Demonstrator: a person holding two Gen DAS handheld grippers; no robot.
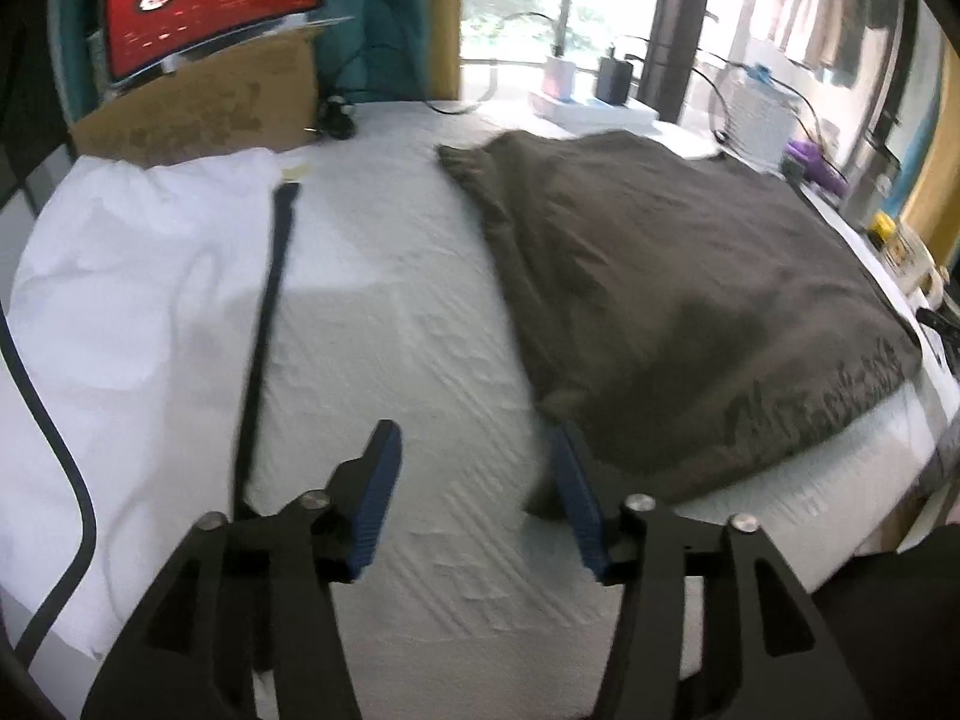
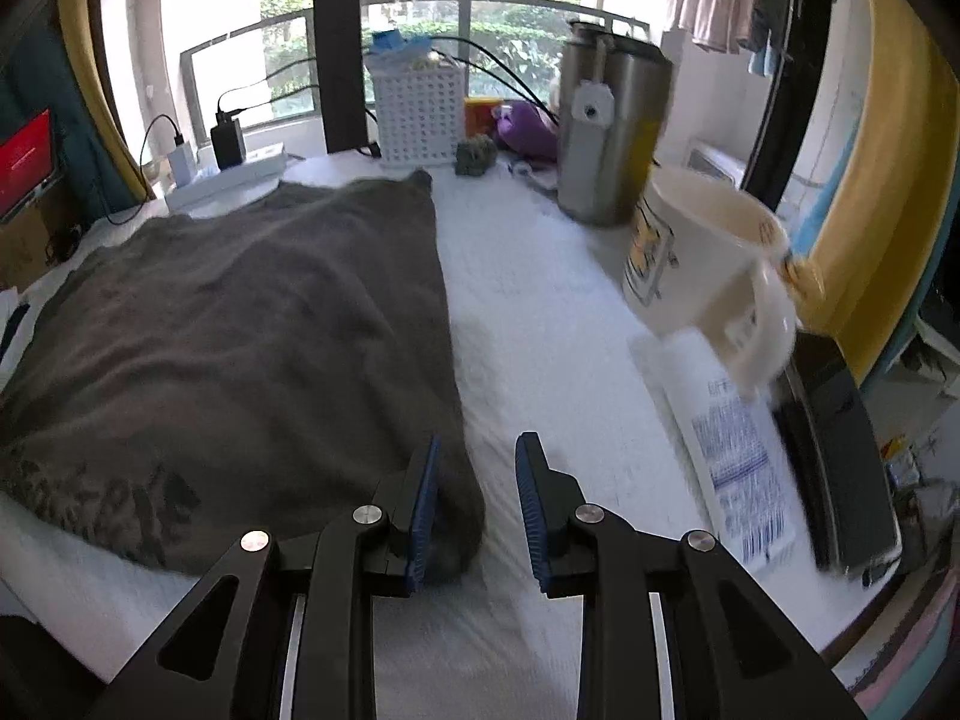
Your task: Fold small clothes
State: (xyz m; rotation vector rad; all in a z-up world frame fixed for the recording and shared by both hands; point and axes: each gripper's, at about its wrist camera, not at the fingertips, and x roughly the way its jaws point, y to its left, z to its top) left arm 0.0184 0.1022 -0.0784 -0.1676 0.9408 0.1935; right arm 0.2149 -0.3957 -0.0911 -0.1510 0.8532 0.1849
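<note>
Grey cloth [image 1: 690,300], the garment of the task, is seen lying flat on the white-covered desk [image 1: 390,360], spread from the window-side edge toward the near edge, with dark lettering along its near hem. It appears to have been laid down after a fold, since both near corners sit just at the two grippers.

Left gripper [image 1: 477,504] is held above the desk with its jaws moderately wide; nothing is pressed between them, and the cloth's near-left corner lies just beside the right-hand pad. Right gripper [image 2: 477,510] is held with a narrower gap, also empty; the cloth's near-right corner lies just behind its left-hand pad, and bare desk cover is seen through the gap. Both tools are angled downward toward the near edge, which suits a release of the two corners at once.

White garment [image 1: 138,276] with a dark strap is placed apart at the left edge of the desk, probably kept aside so that it is not caught up in the fold. Along the right edge a cream jug [image 2: 714,276], a steel flask [image 2: 612,132] and a printed white packet [image 2: 732,438] are crowded near the cloth; they could be knocked if the next fold is swung that way.

A further fold is judged to be needed, as the cloth is not yet compact.
</note>
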